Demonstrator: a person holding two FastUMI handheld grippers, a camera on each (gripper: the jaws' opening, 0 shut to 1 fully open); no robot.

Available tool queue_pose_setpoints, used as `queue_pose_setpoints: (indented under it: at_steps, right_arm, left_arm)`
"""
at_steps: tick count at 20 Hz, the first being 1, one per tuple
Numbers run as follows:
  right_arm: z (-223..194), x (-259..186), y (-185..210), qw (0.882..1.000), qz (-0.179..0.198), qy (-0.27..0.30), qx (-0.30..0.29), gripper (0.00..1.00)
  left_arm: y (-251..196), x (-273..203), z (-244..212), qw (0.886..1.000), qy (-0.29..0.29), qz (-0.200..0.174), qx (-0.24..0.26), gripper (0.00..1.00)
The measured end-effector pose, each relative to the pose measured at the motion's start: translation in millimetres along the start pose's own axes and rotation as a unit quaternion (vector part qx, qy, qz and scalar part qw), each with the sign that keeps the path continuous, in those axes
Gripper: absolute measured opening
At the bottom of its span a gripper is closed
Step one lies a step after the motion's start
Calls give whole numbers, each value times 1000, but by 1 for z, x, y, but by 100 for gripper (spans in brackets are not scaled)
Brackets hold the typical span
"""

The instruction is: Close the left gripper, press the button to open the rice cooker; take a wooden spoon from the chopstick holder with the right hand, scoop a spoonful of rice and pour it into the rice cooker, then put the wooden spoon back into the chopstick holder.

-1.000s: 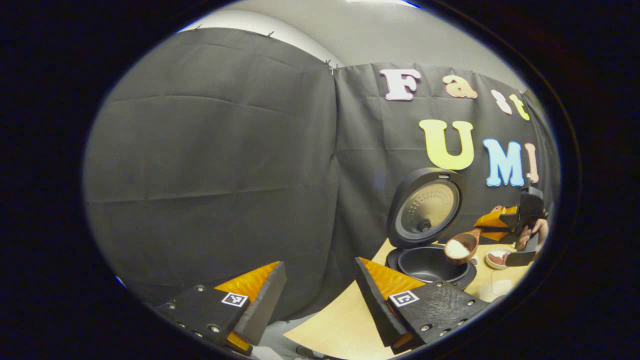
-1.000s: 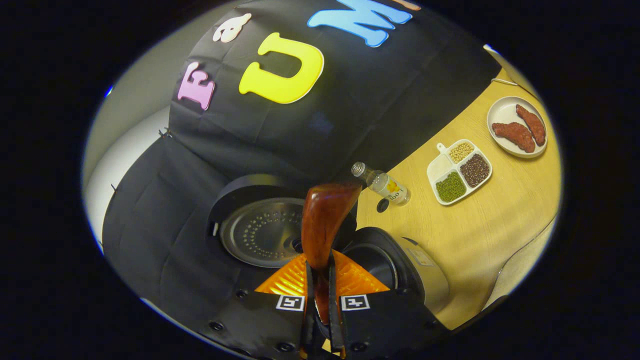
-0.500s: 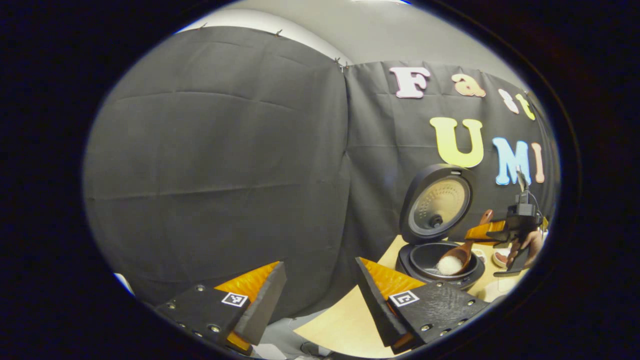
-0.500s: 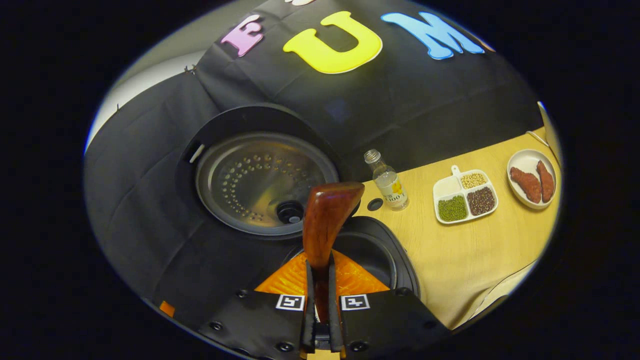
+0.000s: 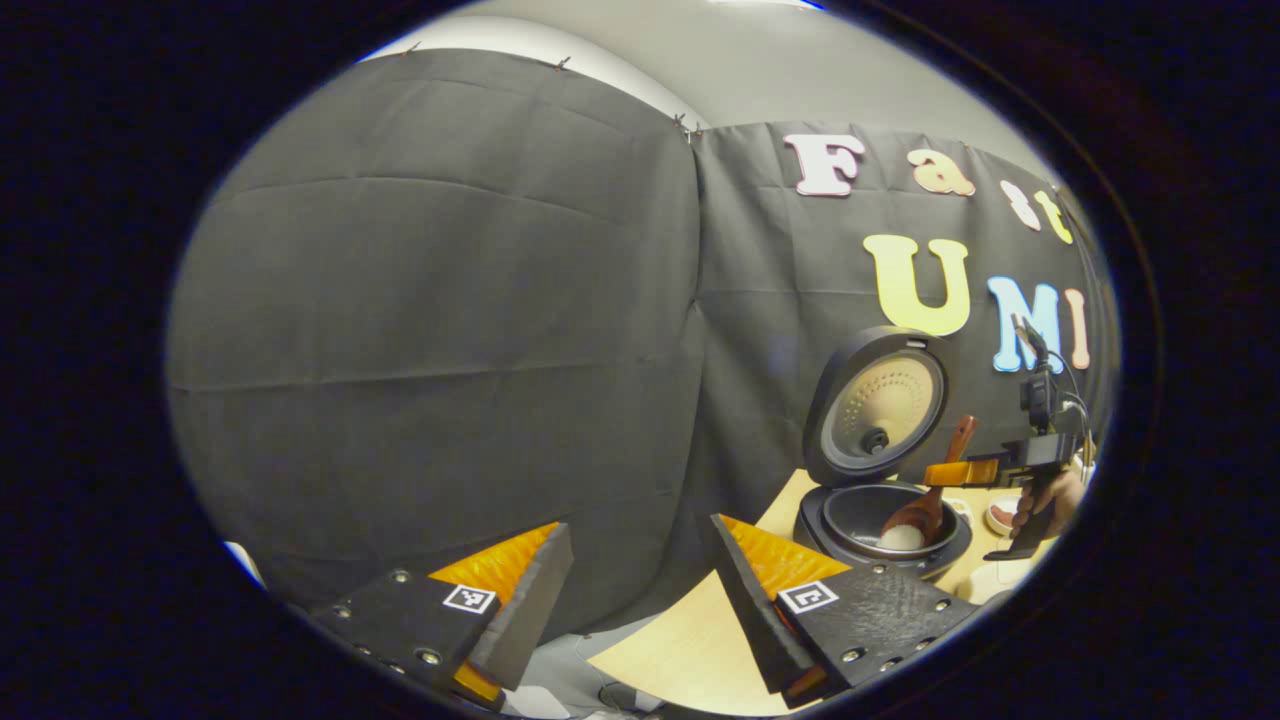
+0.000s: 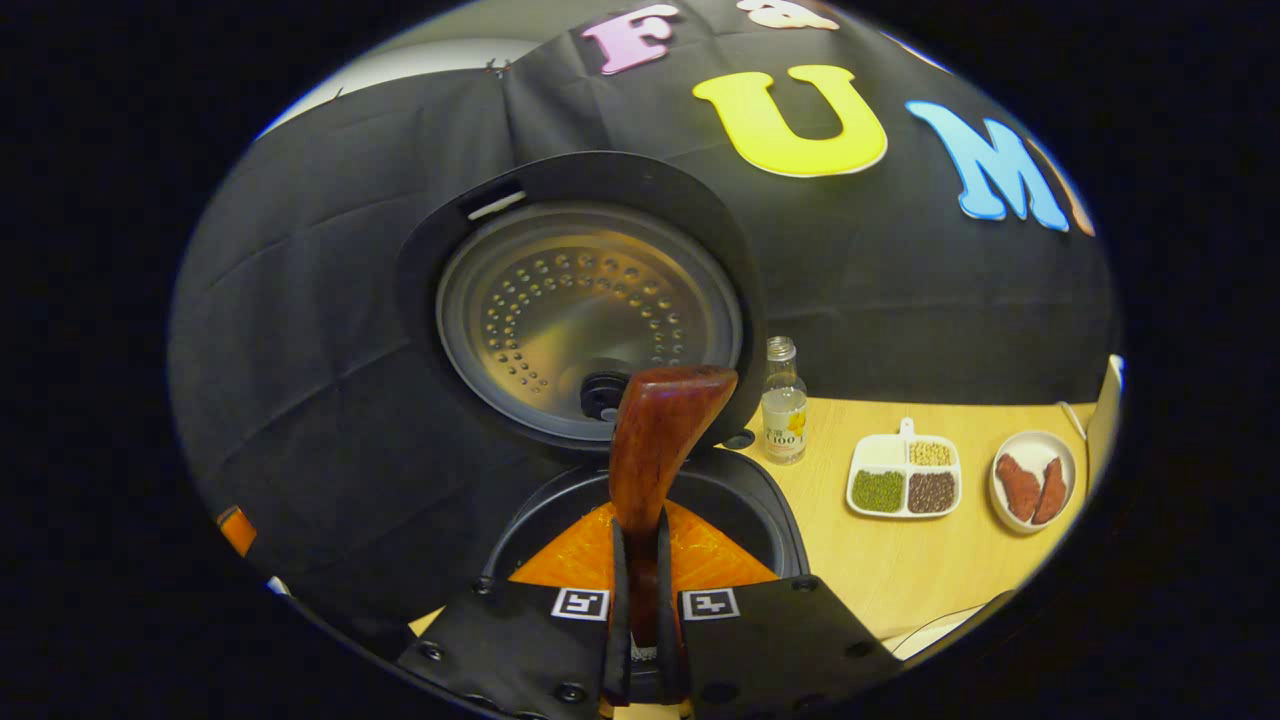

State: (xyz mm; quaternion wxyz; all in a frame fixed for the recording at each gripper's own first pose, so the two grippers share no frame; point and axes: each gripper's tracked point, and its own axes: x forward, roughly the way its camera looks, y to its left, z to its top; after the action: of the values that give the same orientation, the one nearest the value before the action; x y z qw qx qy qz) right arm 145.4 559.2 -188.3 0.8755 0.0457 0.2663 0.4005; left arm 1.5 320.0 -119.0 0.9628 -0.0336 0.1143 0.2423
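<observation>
While right gripper (image 6: 640, 560) clamps wooden spoon (image 6: 655, 440), rice (image 5: 902, 538) tips into rice cooker (image 5: 880, 515).

Left gripper view sat well back off the table edge (image 5: 690, 650), facing the booth wall, rice cooker (image 5: 885, 515) far right. Right gripper view hovered close above that cooker (image 6: 590, 310), facing its raised lid. Shared: cooker, table.

Black rice cooker (image 5: 885, 520), lid (image 5: 875, 405) raised upright behind its open pot. A reddish-brown wooden spoon (image 5: 915, 515) tilts bowl-down inside the pot, white rice (image 5: 902, 538) spilling beneath it.
</observation>
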Motion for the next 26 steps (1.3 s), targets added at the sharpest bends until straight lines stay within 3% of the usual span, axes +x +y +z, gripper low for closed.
queue_pose_setpoints:
  at_steps: [2, 3, 4, 6, 9, 10, 16, 17, 18, 20, 26]
  right_arm:
    - [3, 0, 2, 998, -10, -8, -61, 17]
    - [5, 0, 2, 995, -15, -13, -95, 13]
    - [6, 0, 1, 991, -21, -19, -130, 17]
    - [9, -2, 2, 980, -25, -28, -195, 9]
    - [9, 0, 7, 960, -27, -39, -276, 17]
    - [9, -3, 10, 951, -30, -43, -303, 13]
    - [9, -12, 25, 881, -50, -80, -464, 12]
    - [9, -12, 27, 874, -53, -84, -475, 13]
    - [7, -12, 26, 874, -54, -83, -476, 12]
    - [7, -12, 22, 887, -54, -78, -452, 12]
    - [33, -23, 3, 955, -52, -74, -283, 13]
  left_arm:
    - [1, 1, -1, 1000, 0, 1, -1, 85]
    - [1, 2, -1, 1000, 0, 2, -1, 85]
    - [1, 2, -2, 1000, 0, 2, -2, 87]
    - [3, 3, -4, 1000, 2, 4, -3, 87]
    - [4, 4, -5, 1000, 3, 6, -6, 87]
    - [4, 4, -6, 1000, 3, 6, -7, 87]
    - [5, 5, -6, 1000, 3, 7, -8, 85]
    - [4, 5, -6, 1000, 3, 7, -7, 85]
    - [4, 4, -6, 1000, 2, 6, -7, 87]
    - [4, 4, -4, 1000, 1, 4, -4, 87]
    - [0, 0, 3, 1000, -5, -4, -3, 85]
